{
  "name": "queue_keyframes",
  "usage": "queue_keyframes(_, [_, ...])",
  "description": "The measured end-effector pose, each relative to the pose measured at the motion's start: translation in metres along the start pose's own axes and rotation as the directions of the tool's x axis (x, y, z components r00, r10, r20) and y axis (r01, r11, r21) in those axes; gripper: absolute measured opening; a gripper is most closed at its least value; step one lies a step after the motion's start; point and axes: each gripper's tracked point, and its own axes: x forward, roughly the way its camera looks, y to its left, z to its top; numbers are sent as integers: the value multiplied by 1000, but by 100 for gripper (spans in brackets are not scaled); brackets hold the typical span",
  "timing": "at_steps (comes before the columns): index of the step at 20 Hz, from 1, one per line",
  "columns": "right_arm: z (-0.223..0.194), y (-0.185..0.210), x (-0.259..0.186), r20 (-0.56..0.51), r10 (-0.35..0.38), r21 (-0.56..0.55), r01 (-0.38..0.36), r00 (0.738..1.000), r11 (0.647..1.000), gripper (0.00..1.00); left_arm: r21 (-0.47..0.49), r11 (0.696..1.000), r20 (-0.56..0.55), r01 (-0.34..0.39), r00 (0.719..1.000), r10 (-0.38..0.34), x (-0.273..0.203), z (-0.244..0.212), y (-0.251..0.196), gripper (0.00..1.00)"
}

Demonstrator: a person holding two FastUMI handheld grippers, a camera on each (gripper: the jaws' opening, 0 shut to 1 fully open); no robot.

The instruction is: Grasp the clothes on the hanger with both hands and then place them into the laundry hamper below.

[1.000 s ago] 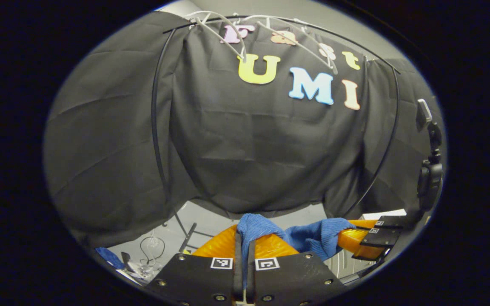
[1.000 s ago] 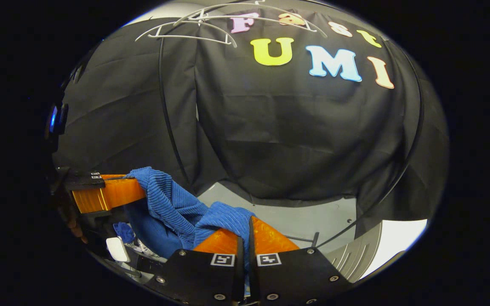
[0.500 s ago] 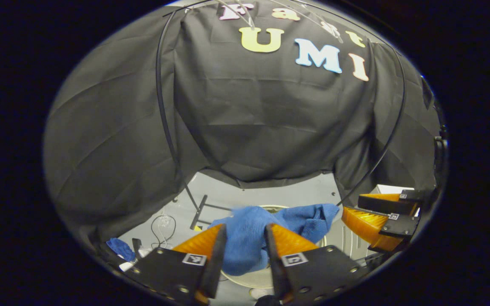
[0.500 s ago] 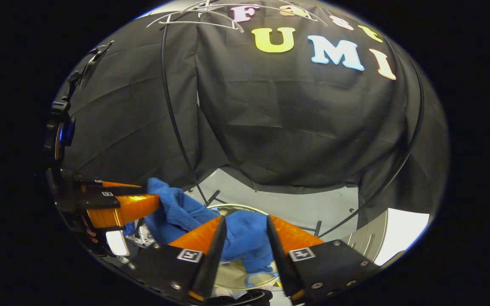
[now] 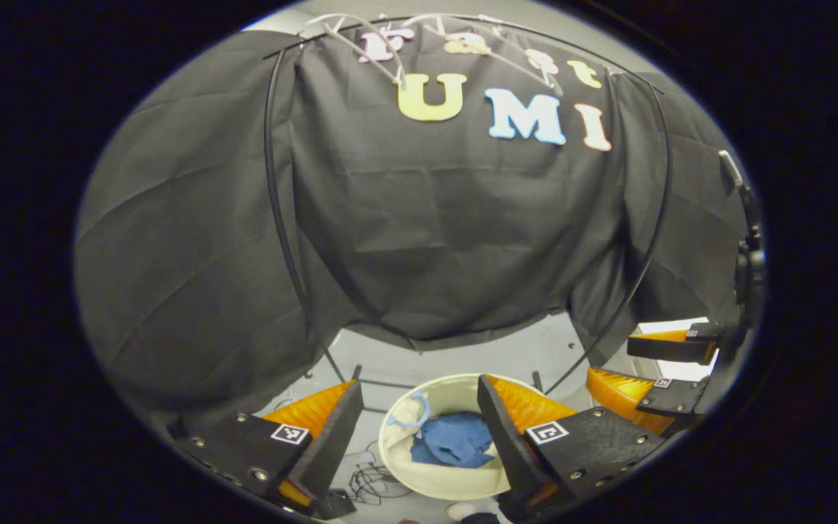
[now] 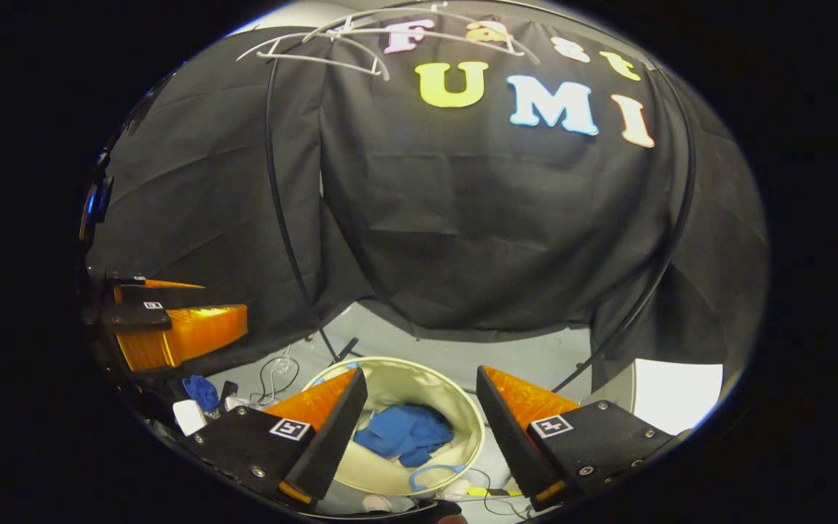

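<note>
Left gripper view: my left hand-held gripper (image 5: 419, 429) is spread wide, released, above the laundry hamper (image 5: 397, 466). The blue clothes (image 5: 455, 440) lie crumpled inside. My right hand-held gripper (image 5: 652, 364) looks released too.

Right gripper view: fingers apart, nothing held. Cloth looks soft, light, probably ribbed; if regrasping, pinch a raised fold. Bare hangers (image 6: 332, 44) overhead.

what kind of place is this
Likely a staged laundry booth, not a real home: black cloth wall, bare white hangers overhead, and a round hamper on the floor holding blue clothes.
</note>
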Motion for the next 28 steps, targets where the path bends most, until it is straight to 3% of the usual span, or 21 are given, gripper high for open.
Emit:
queue_keyframes(6, [75,-41,-58,197,-84,37,78,977,996,94,40,998,216,45,975,-52,-48,104,-28,91])
queue_keyframes(12, [122,-96,-133,350,-179,101,153,920,983,92,29,997,360,73,929,-79,-114,178,-74,91])
queue_keyframes(19, [142,-151,-231,474,-284,158,237,833,959,92,15,998,465,68,883,-68,-196,207,-92,91])
queue_keyframes(23, [144,-168,-275,508,-325,216,247,798,945,92,25,999,509,44,859,-51,-238,223,-94,91])
queue_keyframes(28, [140,-179,-307,542,-348,203,283,765,938,93,10,1000,561,23,828,-25,-266,227,-104,90])
